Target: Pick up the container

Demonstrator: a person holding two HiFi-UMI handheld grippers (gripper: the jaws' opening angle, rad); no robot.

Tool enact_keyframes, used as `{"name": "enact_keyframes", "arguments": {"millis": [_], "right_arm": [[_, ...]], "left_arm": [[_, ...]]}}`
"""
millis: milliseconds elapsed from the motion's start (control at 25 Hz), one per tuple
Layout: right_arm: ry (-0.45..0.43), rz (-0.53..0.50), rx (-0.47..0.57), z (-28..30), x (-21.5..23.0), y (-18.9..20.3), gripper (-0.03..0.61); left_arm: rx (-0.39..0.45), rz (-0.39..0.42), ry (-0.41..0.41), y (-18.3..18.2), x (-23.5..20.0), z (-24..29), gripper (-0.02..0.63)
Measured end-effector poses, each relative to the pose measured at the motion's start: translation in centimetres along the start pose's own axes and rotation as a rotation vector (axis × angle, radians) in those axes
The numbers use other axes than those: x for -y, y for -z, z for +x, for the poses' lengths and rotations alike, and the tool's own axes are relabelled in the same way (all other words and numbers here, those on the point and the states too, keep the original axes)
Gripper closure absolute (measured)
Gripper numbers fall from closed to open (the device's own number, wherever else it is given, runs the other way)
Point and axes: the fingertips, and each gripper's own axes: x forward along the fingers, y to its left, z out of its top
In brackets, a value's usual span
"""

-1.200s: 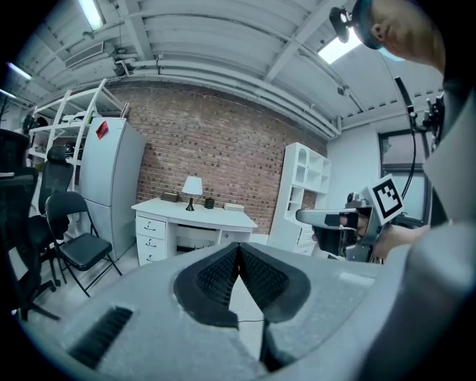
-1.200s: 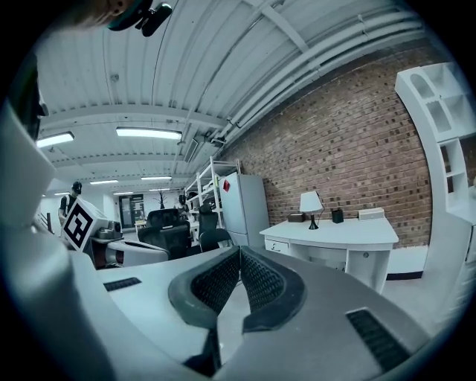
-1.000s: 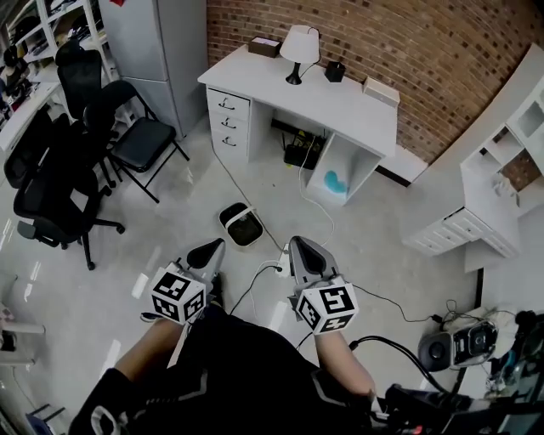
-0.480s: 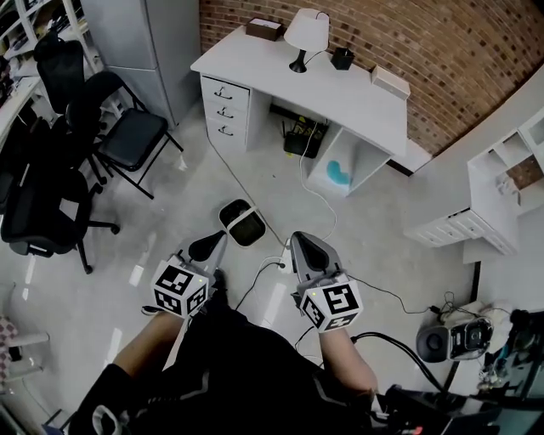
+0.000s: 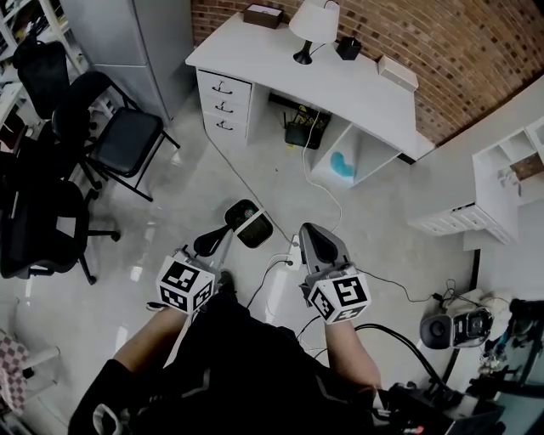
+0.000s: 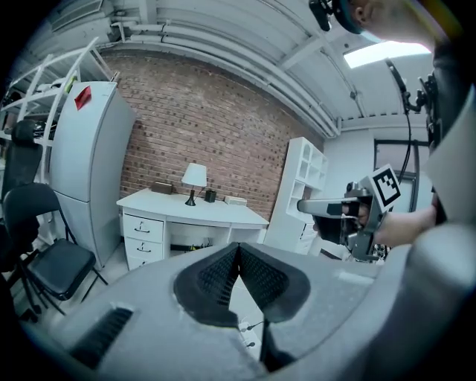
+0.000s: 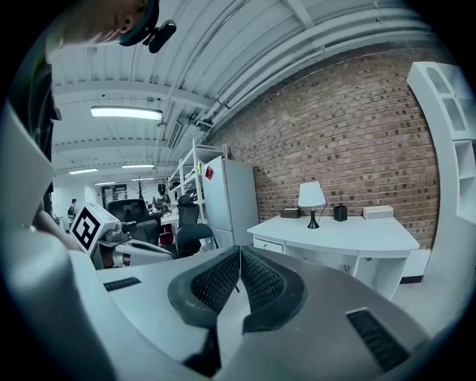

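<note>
A white desk (image 5: 340, 89) stands against the brick wall, ahead of both grippers. On it are a small black cup-like container (image 5: 347, 48), a brown box (image 5: 262, 14), a flat white box (image 5: 398, 72) and a lamp (image 5: 310, 25). On the floor, a small white bin with a dark top (image 5: 248, 223) lies just in front of my left gripper (image 5: 212, 240). That gripper (image 6: 238, 247) is shut and empty. My right gripper (image 5: 310, 234) is level with it, and its pads (image 7: 239, 250) meet with nothing between them. Both point toward the desk (image 7: 349, 234).
Black chairs (image 5: 119, 127) and a grey cabinet (image 5: 127, 34) stand at the left. A white shelf unit (image 5: 476, 212) is at the right. Cables (image 5: 280, 263) run over the floor under the grippers, and grey devices (image 5: 459, 327) sit at the lower right.
Both grippers have moved forward toward the desk, staying side by side and shut. The floor bin now lies closer to the left gripper's tips.
</note>
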Motion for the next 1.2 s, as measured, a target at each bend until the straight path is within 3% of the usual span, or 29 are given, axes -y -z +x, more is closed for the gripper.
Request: {"name": "enact_keyframes", "arguments": {"millis": [200,320,600,1000,1040,1120,1200], "right_arm": [[0.019,-0.016,-0.02,2.8,-0.8,0.0,0.571],[0.021,-0.01,-0.039,3.7,-0.8,0.6,0.571],[-0.01,-0.01,-0.076,5.2,0.8,3.0,0.571],[-0.084,-0.009,-0.174,7.8,5.5,9.2,0.57],[-0.089,-0.008,-0.185,8.1,6.0,9.8,0.569],[-0.096,-0.005,-0.206,8.7,6.8,11.2,0.57],[-0.103,-0.002,-0.226,9.2,7.6,12.6,0.571]], "left_arm": [[-0.015,0.01,0.059,0.2,-2.2,1.0,0.603],[-0.037,0.018,0.047,1.0,-3.4,1.8,0.603],[-0.068,0.001,0.074,2.8,-3.0,4.3,0.603],[-0.152,0.014,0.0,7.8,-3.4,9.9,0.597],[-0.164,0.02,0.002,8.5,-3.4,10.6,0.585],[-0.189,0.022,0.005,10.0,-3.5,11.9,0.501],[-0.214,0.012,0.0,11.5,-3.7,13.2,0.477]]}}
